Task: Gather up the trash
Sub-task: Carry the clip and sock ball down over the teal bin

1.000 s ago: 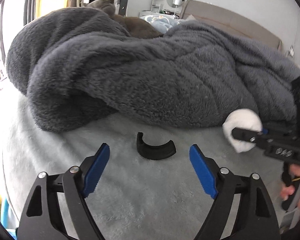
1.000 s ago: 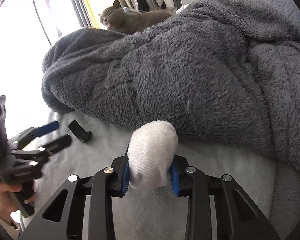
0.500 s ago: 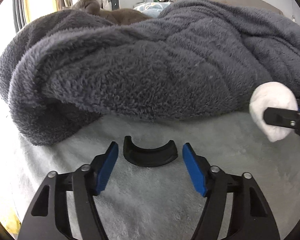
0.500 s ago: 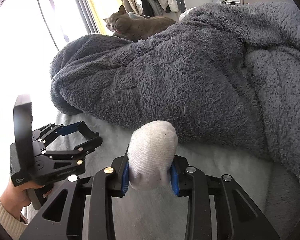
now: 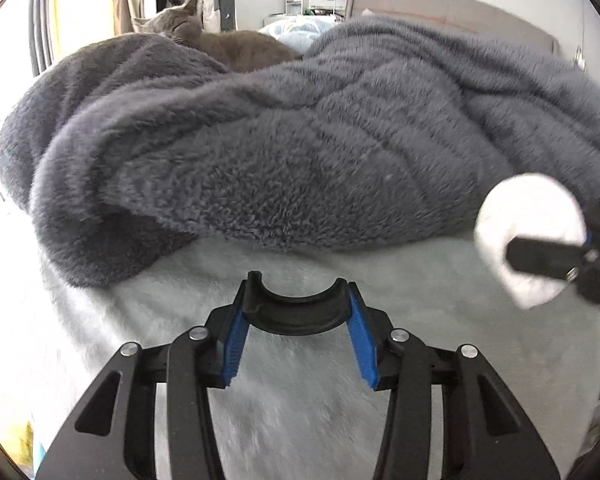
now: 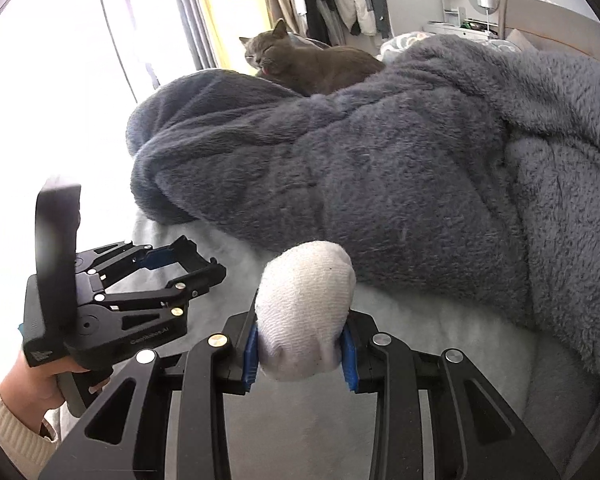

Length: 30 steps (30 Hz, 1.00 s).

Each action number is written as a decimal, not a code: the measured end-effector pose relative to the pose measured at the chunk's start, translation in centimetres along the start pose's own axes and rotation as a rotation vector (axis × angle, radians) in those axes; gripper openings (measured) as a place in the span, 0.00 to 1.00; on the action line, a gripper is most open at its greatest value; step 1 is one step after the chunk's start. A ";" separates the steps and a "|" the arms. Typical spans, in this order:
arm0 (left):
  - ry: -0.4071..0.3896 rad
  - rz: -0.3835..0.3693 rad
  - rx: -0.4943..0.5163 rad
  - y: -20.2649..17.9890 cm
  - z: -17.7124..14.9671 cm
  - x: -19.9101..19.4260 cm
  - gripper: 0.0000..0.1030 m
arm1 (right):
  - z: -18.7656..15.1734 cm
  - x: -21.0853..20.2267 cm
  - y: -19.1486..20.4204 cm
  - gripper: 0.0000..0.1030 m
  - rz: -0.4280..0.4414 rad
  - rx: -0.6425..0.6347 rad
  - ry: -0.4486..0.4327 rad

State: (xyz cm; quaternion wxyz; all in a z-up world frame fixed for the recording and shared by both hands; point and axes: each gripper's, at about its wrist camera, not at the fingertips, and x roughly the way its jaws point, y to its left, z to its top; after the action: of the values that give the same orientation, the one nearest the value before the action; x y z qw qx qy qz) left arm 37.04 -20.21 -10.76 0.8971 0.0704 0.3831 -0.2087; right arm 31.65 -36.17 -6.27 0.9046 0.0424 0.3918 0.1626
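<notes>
White lettering on the left gripper (image 5: 296, 312) body was too blurred to read. Its jaws were closing on a black curved plastic piece (image 5: 296, 314), pads touching both ends, just below the grey fleece blanket (image 5: 300, 152). The right gripper (image 6: 300, 354) clamped a white sock (image 6: 306, 316) beside that blanket.

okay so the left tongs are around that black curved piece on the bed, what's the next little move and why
Probably finish the squeeze, then lift it straight up. The left tongs are closing with the black piece between their blue pads, its two ends against them, and it seems to lie on the pale cover with nothing on top. The right tongs already grip the white sock, so they are busy.
</notes>
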 end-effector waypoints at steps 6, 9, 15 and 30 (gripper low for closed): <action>-0.012 0.008 -0.064 0.7 -2.3 -4.3 0.47 | -0.1 -1.2 2.8 0.32 0.030 -0.016 -0.013; -0.015 0.005 -0.080 1.1 -3.4 -6.5 0.47 | -0.1 -1.7 4.1 0.32 0.041 -0.030 -0.022; 0.000 0.038 -0.150 3.4 -6.7 -10.4 0.47 | -1.2 -2.1 5.8 0.32 0.087 0.026 -0.001; 0.053 0.206 -0.277 12.1 -13.9 -15.0 0.47 | -3.4 -4.6 15.3 0.32 0.175 0.008 -0.016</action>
State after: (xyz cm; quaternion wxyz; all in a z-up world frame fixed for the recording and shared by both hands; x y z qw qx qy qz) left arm 23.80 -0.46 -10.08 0.9044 -0.0092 0.4226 -0.0589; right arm 22.25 -23.47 -2.29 0.8898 0.0816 0.3800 0.2390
